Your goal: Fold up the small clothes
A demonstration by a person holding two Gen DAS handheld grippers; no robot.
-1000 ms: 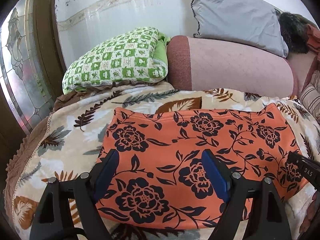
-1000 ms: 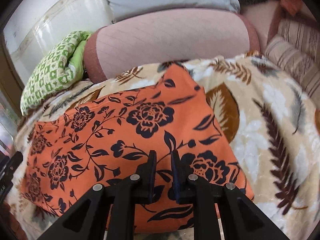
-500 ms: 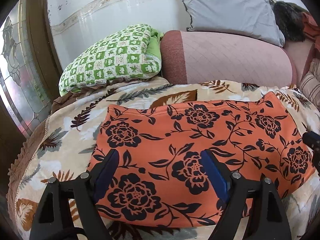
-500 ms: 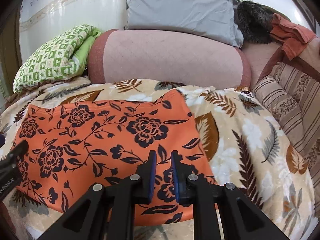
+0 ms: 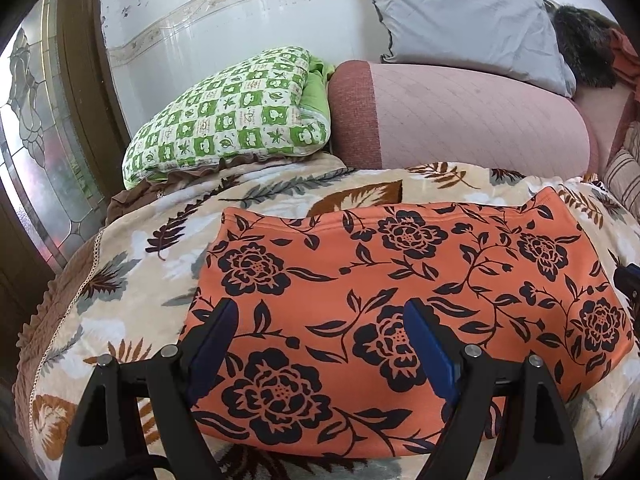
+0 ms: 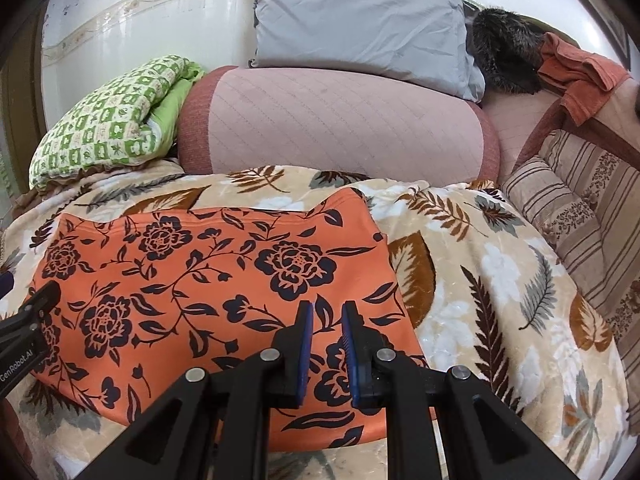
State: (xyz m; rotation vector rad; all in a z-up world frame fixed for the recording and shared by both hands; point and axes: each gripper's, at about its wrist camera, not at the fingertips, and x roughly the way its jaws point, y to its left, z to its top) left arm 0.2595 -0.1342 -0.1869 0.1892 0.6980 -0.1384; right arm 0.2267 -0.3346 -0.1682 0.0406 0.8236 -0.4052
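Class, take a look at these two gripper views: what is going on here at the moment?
A person is folding small clothes with a handheld gripper in each hand. An orange floral garment lies flat on a leaf-patterned blanket. The left gripper hangs over it with jaws wide apart and nothing in them. The right gripper is over the garment's near right part, jaws narrow with a visible gap, gripping nothing.

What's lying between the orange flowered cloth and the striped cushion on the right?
Only the leaf-print blanket; that stretch between the orange flowered cloth and the striped cushion is otherwise bare, seen in the right wrist view.
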